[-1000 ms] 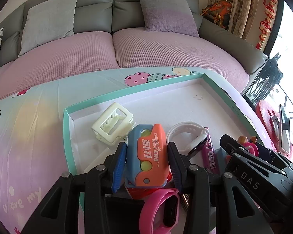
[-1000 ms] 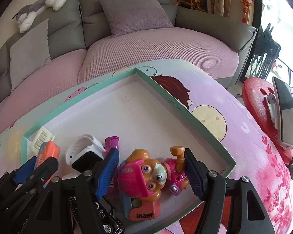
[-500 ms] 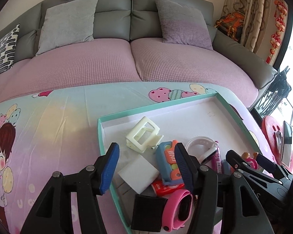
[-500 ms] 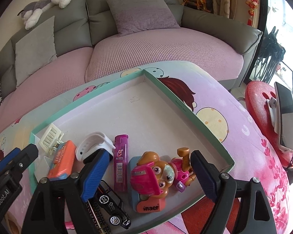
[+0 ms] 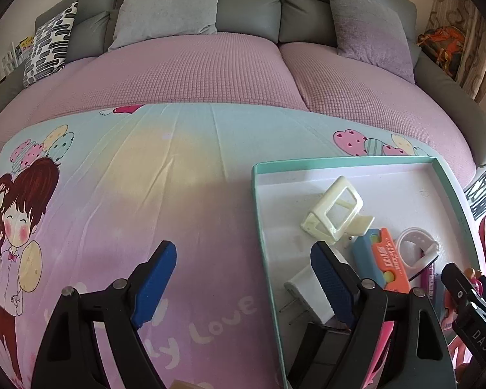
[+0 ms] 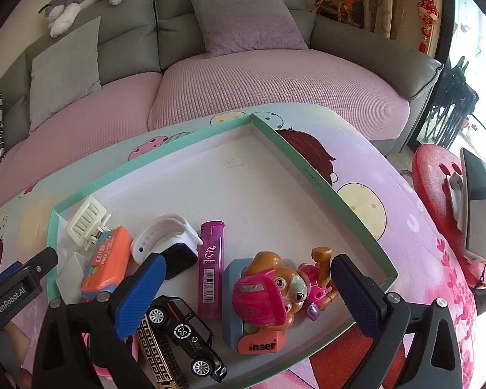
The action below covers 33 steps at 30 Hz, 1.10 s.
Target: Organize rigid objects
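- The pink-helmeted brown puppy figure on its blue-and-orange base (image 6: pixel 269 295) lies in the shallow teal-rimmed white cardboard tray (image 6: pixel 320 188), between the jaws of my right gripper (image 6: pixel 249 295) but free of them: a second ago the pads sat close against it, and now they stand wide and are opening further, with daylight on both sides.
- The orange-and-blue plastic toy knife case (image 5: pixel 385 259) was between my left gripper's (image 5: pixel 243 287) jaws a second ago; now it rests in the tray, beyond and to the right of the right-hand jaw.
- My left gripper has swung away over the cloth. Its jaws are apart and opening, with nothing between them but printed fabric.
- I read both items as delivered, so each hand is free for the next stray piece.
- Packed round the right jaws: a translucent purple lighter (image 6: pixel 210 269) between them, a black toy car (image 6: pixel 184 334) by the left jaw, and a white-strapped smartwatch (image 6: pixel 168 240) and cream plastic hair claw (image 6: pixel 86 220) beyond it.
- A white plug-in charger block (image 5: pixel 311 291) sits against the left gripper's right jaw.
- The far half of the tray is bare.
- The tray rests on a desk under a pastel cartoon-print cloth (image 5: pixel 145 194).
- Beyond is a grey sofa with pink quilted seat covers (image 5: pixel 194 74) and cushions; a red stool (image 6: pixel 444 207) stands off to the right.
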Tool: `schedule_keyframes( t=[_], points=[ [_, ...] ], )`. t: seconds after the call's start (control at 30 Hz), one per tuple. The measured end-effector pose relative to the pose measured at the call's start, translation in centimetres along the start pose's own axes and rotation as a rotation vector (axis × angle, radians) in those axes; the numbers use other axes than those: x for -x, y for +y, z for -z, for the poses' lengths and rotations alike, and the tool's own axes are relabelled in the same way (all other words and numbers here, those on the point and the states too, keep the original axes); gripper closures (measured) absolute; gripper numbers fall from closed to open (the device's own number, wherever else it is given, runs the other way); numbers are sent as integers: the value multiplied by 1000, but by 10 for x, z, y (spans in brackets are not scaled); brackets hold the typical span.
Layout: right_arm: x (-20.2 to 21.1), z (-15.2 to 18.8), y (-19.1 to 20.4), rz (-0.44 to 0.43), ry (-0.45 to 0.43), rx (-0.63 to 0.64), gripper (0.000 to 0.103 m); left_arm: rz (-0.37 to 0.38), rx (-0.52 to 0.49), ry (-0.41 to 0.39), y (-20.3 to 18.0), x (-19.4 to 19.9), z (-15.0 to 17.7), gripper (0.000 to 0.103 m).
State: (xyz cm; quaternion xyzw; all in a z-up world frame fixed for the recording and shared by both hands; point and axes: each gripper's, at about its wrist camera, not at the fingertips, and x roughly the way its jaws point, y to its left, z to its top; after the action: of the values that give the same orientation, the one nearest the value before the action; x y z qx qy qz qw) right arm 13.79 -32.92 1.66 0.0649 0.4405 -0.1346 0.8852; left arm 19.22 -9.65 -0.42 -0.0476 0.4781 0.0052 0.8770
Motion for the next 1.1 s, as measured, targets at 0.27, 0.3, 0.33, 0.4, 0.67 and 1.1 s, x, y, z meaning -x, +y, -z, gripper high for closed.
schedule_keyframes(
  t=[0.27,0.3,0.33,0.4,0.67,1.1],
  points=[
    [2,0,3,7,0,10,0,-13,23,-12,10,2,0,17],
    [4,0,4,8,-3,13,0,-13,22,-15,10,3,1,17],
    [5,0,5,10,-6,18,0,-14,21,-17,9,4,1,17],
    [10,1,7,11,-12,27,0,-16,18,-23,9,8,2,15],
    [25,21,19,-12,1,84,0,-4,21,-56,11,33,7,0],
    [63,45,27,-18,-25,138,0,-12,44,-46,31,69,39,0]
  ],
)
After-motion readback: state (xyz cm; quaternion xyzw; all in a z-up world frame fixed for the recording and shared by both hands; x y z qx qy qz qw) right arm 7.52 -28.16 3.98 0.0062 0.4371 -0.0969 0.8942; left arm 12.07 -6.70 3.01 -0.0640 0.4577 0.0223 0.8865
